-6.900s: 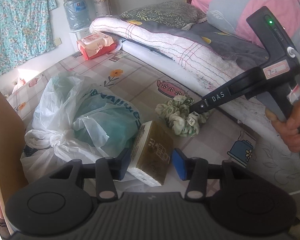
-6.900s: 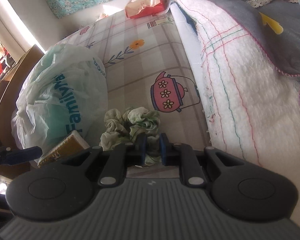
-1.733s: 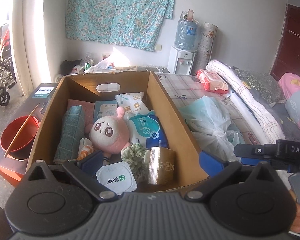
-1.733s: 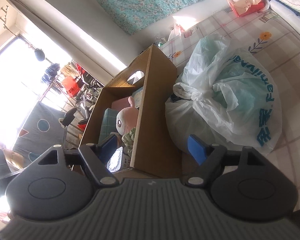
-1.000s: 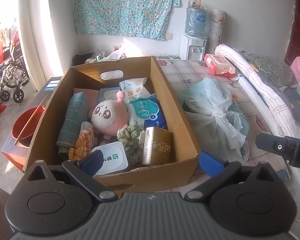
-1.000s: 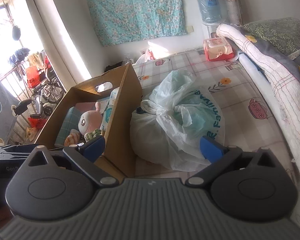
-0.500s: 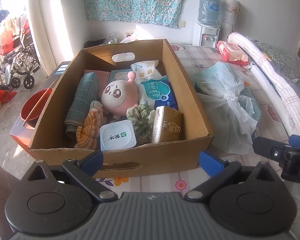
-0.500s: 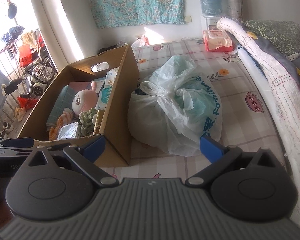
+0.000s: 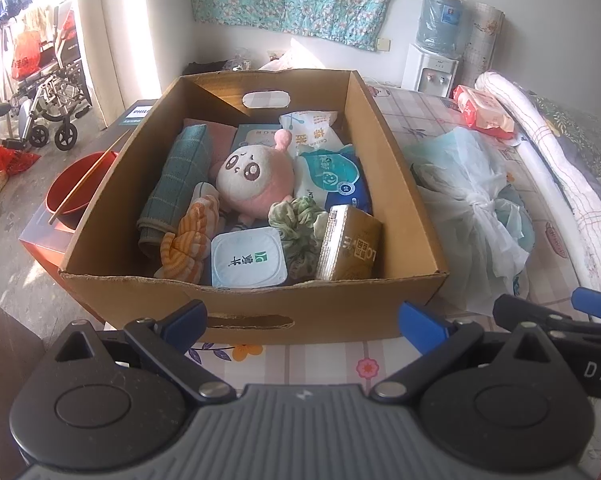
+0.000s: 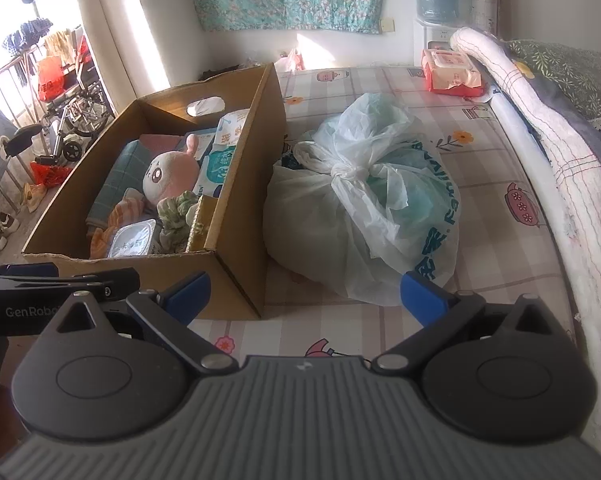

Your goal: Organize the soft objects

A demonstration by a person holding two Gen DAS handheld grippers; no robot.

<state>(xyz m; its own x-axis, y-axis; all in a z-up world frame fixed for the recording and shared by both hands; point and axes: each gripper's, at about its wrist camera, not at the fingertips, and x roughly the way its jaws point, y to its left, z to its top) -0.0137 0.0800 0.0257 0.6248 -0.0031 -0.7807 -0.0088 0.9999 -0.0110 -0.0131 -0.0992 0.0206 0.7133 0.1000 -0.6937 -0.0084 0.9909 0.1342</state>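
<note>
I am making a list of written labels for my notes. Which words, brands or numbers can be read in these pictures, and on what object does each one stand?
"PHILIPS": dark box left of the cardboard box.
"Cotton": white pack in the cardboard box; its other characters are unclear.
"DAS", cut off: right hand-held gripper.
"GenRobo", cut off: left hand-held gripper.
Unreadable: gold box, white lid, blue pack, plastic bag, red pack.
</note>
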